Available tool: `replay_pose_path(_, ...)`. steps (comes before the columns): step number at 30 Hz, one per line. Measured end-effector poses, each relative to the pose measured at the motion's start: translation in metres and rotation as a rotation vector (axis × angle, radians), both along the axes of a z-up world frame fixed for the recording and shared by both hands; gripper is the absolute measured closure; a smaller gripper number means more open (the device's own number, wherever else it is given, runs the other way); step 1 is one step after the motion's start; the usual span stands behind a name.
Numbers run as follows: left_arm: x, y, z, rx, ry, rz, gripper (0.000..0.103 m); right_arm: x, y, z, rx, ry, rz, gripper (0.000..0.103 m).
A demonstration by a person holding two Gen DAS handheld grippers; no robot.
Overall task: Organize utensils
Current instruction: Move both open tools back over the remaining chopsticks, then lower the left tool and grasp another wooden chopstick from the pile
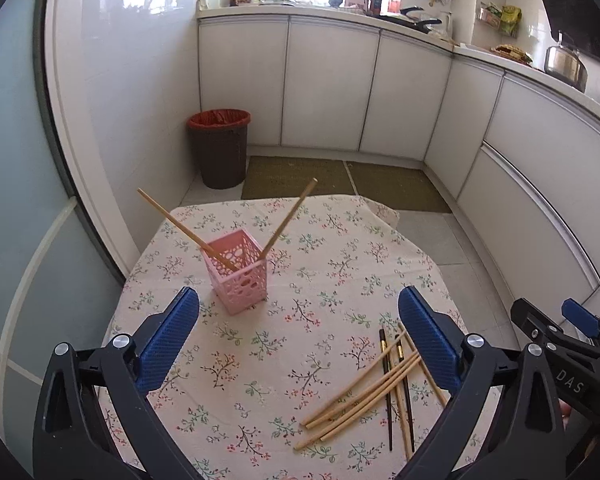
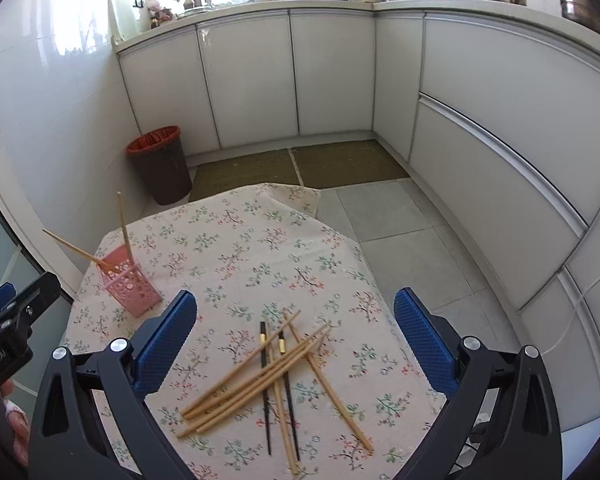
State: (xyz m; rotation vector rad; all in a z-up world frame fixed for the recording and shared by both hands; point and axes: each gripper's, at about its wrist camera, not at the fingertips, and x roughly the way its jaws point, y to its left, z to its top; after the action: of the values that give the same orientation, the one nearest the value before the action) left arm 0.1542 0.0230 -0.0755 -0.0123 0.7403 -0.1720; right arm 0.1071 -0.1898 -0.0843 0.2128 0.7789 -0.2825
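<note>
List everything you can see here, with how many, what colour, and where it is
Holder: 1, pink, perforated, far left of table.
Chopsticks in holder: 2, light wood, leaning apart.
Loose wooden chopsticks: about 6, light wood, piled near table's front.
Dark chopsticks: 2, black with gold bands, in that pile.
Tablecloth: 1, cream floral, covering table.
Bin: 1, brown with red liner, floor corner.
Mats: 2, olive, before cabinets.
Cabinets: white, along walls.
Pot: 1, steel, on counter.
Left gripper: black, blue pads, open.
Right gripper: same, open above pile.

Matt wooden chopsticks [image 2: 260, 376] lie on floral cloth [image 2: 240, 240].
</note>
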Motion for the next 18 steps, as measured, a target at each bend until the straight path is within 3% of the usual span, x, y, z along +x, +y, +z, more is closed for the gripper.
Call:
replay_pose_path(11,0.023,-0.077,-0.067,0.123,0.221,-0.191,0.007,-0.057,-0.101,-0.068,0.207,0.120,-0.197,0.007)
replay_pose_path(18,0.053,-0.128,-0.106,0.182,0.374,-0.327,0.007,-0.066,-0.123,-0.097,0.346,0.156,-0.234,0.007)
